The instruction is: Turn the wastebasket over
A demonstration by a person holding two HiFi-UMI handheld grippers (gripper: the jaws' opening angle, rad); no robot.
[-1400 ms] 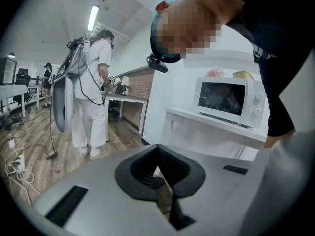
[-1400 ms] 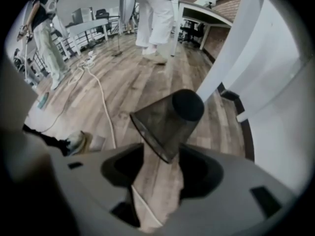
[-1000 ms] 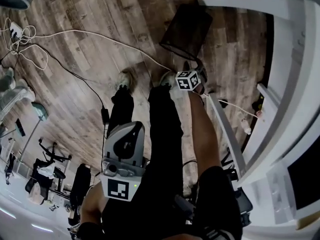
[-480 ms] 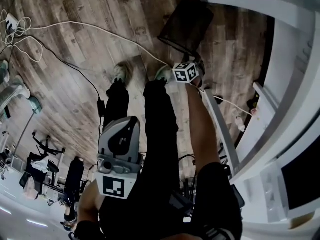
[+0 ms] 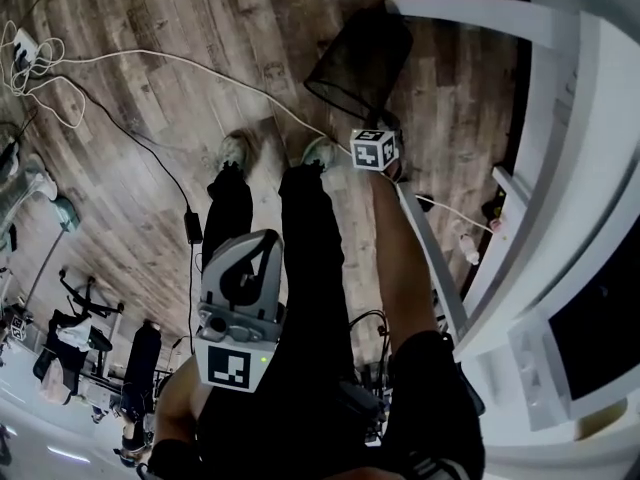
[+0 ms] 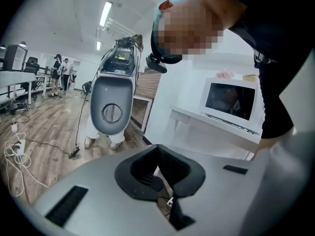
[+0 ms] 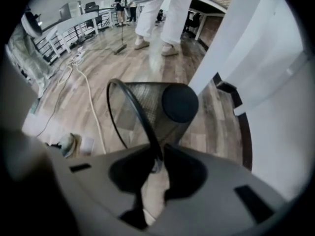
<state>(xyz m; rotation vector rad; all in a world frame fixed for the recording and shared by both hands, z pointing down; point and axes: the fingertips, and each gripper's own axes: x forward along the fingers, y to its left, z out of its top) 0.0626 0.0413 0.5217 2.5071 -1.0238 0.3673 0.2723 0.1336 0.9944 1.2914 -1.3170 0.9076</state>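
Note:
The black mesh wastebasket (image 5: 357, 60) stands tilted on the wood floor beside the white desk. Its round rim faces me and its dark base (image 7: 180, 102) points away. My right gripper (image 5: 376, 146) points steeply down at the near edge of the rim. In the right gripper view its jaws are closing on the thin black rim (image 7: 156, 162), which runs between the pads and is pinched there. My left gripper (image 5: 240, 308) hangs low at my left side, far from the basket. It is shut (image 6: 161, 180) with nothing in it.
A white cable (image 5: 150, 60) and a power strip (image 5: 22, 44) lie on the floor to the left. A black cable with an adapter (image 5: 190, 226) lies near my shoes (image 5: 232, 152). The white desk (image 5: 560, 168) fills the right side. Another person in white trousers (image 7: 162, 14) stands beyond the basket.
The right gripper's marker cube has shifted slightly at the basket's rim, and the basket looks tipped a little more. The left gripper has kept its place.

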